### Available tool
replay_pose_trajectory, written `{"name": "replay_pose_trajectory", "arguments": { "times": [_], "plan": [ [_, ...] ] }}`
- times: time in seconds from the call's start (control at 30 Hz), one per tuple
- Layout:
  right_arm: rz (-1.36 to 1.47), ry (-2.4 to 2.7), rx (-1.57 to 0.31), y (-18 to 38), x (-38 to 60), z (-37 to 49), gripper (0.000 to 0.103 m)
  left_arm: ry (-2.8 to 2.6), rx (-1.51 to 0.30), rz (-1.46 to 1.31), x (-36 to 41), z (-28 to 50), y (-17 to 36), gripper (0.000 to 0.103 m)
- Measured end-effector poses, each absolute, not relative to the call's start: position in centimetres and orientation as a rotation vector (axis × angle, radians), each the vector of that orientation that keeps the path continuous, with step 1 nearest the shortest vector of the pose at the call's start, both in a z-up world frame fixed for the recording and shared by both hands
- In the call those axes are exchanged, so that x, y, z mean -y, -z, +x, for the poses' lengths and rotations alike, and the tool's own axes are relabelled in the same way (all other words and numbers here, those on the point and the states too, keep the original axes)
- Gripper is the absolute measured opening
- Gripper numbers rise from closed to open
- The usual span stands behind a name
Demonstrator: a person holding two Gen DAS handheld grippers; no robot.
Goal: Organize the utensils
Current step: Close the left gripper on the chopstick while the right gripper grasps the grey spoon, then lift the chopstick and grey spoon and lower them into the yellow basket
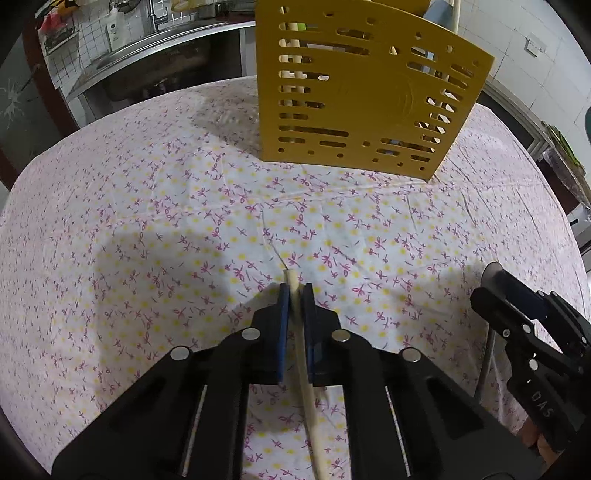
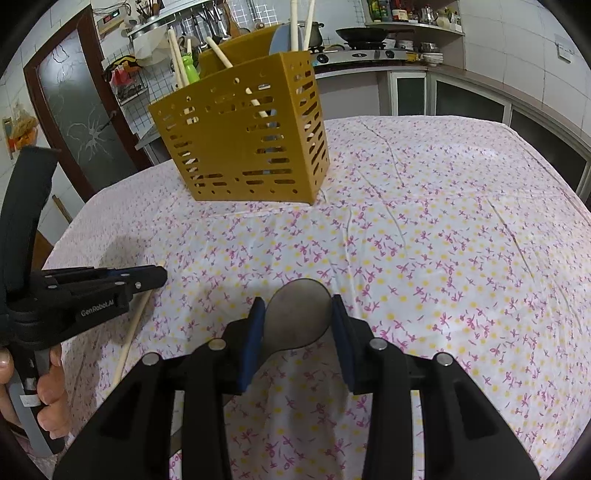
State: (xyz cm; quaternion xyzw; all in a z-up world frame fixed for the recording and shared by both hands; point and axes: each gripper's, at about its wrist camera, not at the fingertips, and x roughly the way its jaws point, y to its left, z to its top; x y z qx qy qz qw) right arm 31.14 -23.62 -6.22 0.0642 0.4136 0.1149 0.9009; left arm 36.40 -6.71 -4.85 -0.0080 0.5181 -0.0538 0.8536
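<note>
A yellow perforated utensil holder point(image 1: 365, 99) stands on the far side of the table; in the right wrist view point(image 2: 243, 136) it holds several pale chopsticks and a blue utensil. My left gripper point(image 1: 296, 291) is shut on a pale chopstick point(image 1: 308, 380), which runs back between the jaws just above the cloth. It also shows in the right wrist view point(image 2: 157, 275) with the chopstick point(image 2: 135, 325). My right gripper point(image 2: 298, 306) is shut on the bowl of a metal spoon point(image 2: 299, 317). The right gripper also shows in the left wrist view point(image 1: 495, 280).
The table carries a white cloth with pink and yellow flowers point(image 2: 424, 240). Behind it are a kitchen counter with a sink point(image 1: 155, 51), a stove with a pan point(image 2: 364, 35) and a rack of hanging utensils point(image 2: 207, 22).
</note>
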Motion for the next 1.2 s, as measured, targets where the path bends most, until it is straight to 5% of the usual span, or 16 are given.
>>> {"name": "replay_pose_trajectory", "arguments": {
  "times": [0.87,1.2],
  "plan": [
    [-0.026,-0.228,-0.870,6.4,20.8,31.6,0.037,0.210,-1.079,-0.090,4.3,35.3,5.0,0.005],
    [-0.033,-0.185,-0.680,3.0,21.7,29.3,0.036,0.259,-0.962,-0.138,3.1,34.1,2.0,0.004]
  ]
}}
